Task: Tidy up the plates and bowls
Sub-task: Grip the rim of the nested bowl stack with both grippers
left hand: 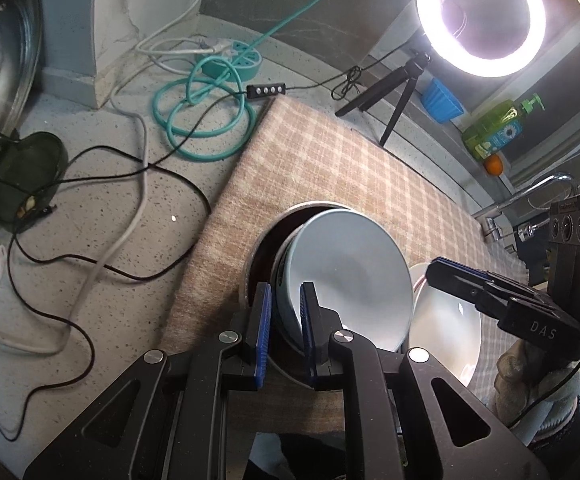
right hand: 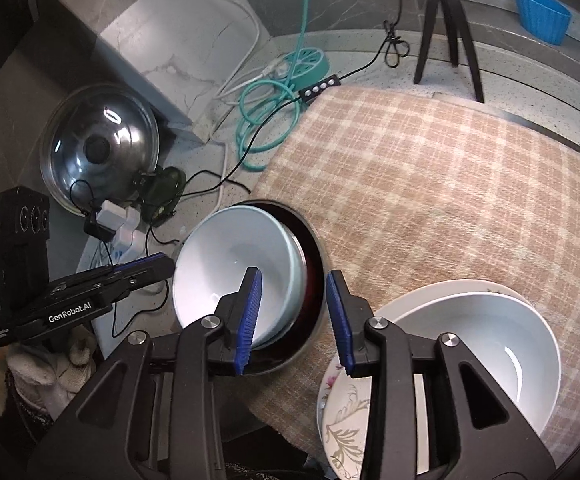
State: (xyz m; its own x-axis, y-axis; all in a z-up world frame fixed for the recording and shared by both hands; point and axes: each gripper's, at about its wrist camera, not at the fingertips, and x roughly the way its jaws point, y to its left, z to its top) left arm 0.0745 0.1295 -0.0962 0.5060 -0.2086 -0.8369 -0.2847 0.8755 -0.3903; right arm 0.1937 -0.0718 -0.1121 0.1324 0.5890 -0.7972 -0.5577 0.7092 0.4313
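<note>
A pale blue bowl [left hand: 350, 276] leans tilted inside a dark red, metal-rimmed bowl [left hand: 264, 258] on the checked cloth [left hand: 330, 168]. My left gripper [left hand: 286, 320] is shut on the pale blue bowl's near rim, one pad inside and one outside. In the right wrist view the same pale blue bowl [right hand: 238, 268] rests in the dark bowl [right hand: 310, 264]. My right gripper [right hand: 294, 316] is open and empty above the dark bowl's near rim. A white bowl [right hand: 486, 344] sits on a floral plate [right hand: 342, 412] at the right.
Teal and black cables [left hand: 202, 120] and a teal power strip [left hand: 234, 56] lie on the speckled counter [left hand: 110, 280]. A ring light on a tripod [left hand: 478, 16] stands behind the cloth. A pot lid [right hand: 98, 144] leans at the left. A tap [left hand: 530, 200] is at right.
</note>
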